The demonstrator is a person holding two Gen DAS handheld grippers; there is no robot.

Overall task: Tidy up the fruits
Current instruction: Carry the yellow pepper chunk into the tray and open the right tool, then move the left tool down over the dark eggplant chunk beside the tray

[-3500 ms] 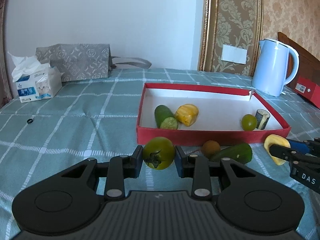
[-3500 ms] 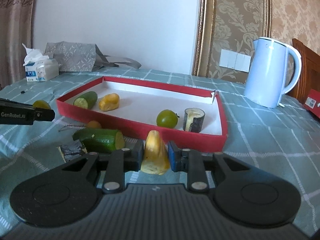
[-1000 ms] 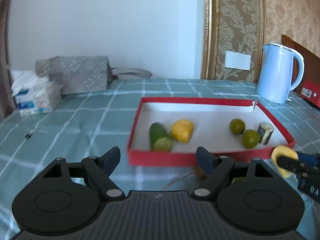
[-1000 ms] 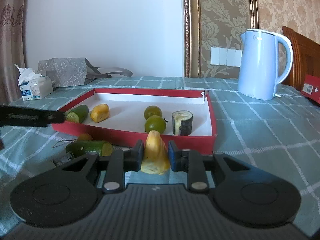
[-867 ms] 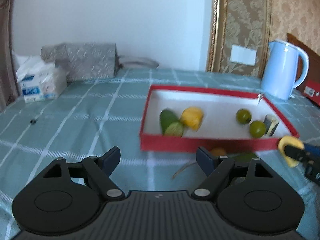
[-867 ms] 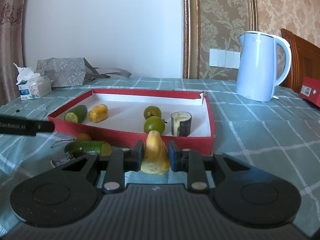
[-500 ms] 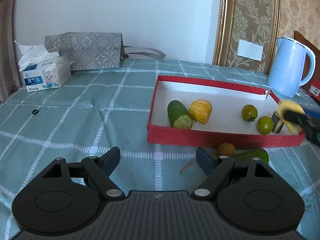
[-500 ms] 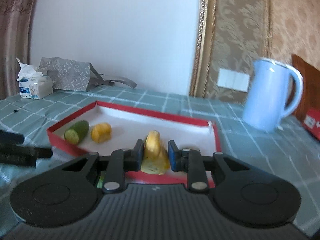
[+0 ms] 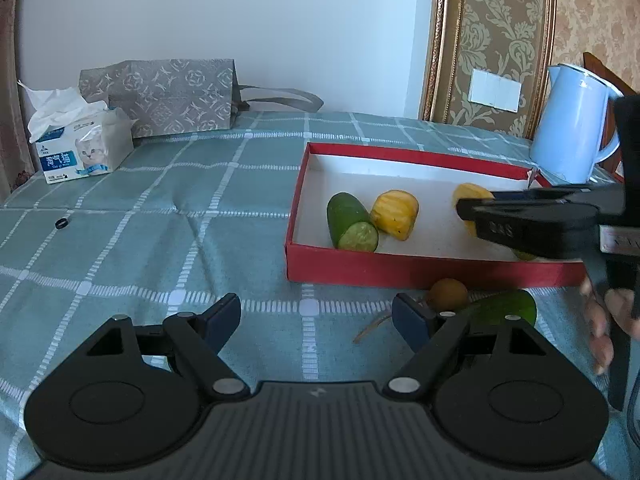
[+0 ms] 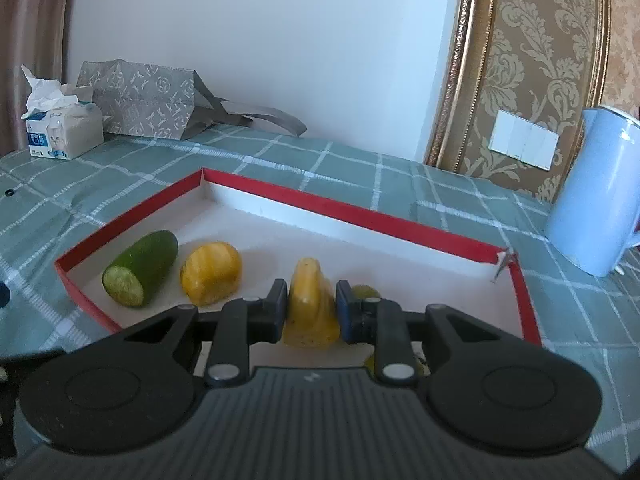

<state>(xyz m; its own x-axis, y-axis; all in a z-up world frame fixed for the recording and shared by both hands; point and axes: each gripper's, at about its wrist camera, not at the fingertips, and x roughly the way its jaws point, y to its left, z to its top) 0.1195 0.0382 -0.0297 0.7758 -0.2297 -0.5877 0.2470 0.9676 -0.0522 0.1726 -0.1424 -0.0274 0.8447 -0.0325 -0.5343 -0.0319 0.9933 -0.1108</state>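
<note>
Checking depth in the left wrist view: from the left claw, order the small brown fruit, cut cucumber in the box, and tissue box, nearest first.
1. Small brown fruit, on the cloth before the red box.
2. Cut cucumber, inside the box's left end.
3. Tissue box, far left.

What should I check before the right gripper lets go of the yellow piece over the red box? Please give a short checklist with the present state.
1. Right gripper shut on yellow piece: ok.
2. Piece over the red box, inside its walls: ok.
3. Clear of the yellow fruit and cucumber: ok.
4. Floor under the piece free: cannot tell; a green fruit lies close behind.
5. Left gripper open, outside the box: ok.
</note>
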